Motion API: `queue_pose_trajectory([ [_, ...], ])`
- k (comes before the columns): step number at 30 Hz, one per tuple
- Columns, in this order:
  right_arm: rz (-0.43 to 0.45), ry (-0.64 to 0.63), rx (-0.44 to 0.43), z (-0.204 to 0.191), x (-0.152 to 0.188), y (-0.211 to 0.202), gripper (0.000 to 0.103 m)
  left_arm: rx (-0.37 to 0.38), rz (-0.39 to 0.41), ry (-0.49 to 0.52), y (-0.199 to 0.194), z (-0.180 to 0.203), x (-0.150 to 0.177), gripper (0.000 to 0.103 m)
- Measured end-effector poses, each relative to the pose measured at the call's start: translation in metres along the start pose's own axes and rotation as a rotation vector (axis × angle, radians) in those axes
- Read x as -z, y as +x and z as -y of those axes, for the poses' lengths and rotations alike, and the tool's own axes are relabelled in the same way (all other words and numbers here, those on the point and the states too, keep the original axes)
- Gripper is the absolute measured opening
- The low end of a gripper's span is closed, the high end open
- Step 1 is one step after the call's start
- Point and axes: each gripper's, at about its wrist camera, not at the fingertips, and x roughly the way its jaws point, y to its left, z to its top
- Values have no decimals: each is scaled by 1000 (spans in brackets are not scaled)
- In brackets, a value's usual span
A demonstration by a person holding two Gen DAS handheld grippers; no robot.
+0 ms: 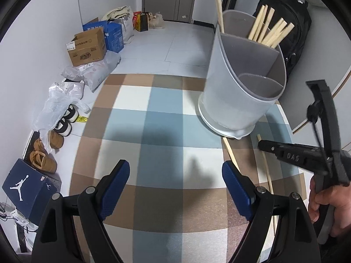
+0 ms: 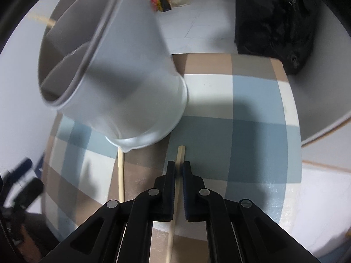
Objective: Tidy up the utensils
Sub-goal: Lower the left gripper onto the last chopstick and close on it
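Checked bench (image 1: 166, 118) carries a grey divided holder (image 1: 241, 83) with chopsticks (image 1: 269, 30) upright in its rear compartment. Right gripper (image 2: 178, 171) pinches a chopstick (image 2: 180, 153) lying just beside the holder; a second chopstick (image 2: 120, 175) lies alongside. Left gripper (image 1: 175, 173) hovers spread wide, empty.

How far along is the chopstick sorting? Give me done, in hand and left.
Done: a bunch of chopsticks already stands in the holder.
In hand: the right gripper is shut on one chopstick on the table.
Left: another loose chopstick lies beside it; the left gripper is open and empty.
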Motion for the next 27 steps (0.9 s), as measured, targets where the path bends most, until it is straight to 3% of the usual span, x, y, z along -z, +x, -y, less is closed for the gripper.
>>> queue_pose_trajectory([
  [5, 64, 101, -84, 22, 3, -20, 5, 21, -25, 68, 8, 21, 4, 83],
  [12, 226, 229, -218, 55, 13, -74, 4, 133, -143, 0, 25, 41, 7, 83],
  [18, 294, 277, -270, 71, 27, -105, 4, 64, -207, 33, 49, 63, 9, 83],
  [22, 319, 278, -282, 78, 33, -117, 4, 30, -222, -4, 56, 65, 4, 83],
  [27, 323, 290, -313, 89, 43, -127, 4, -68, -211, 35, 62, 75, 3, 70],
])
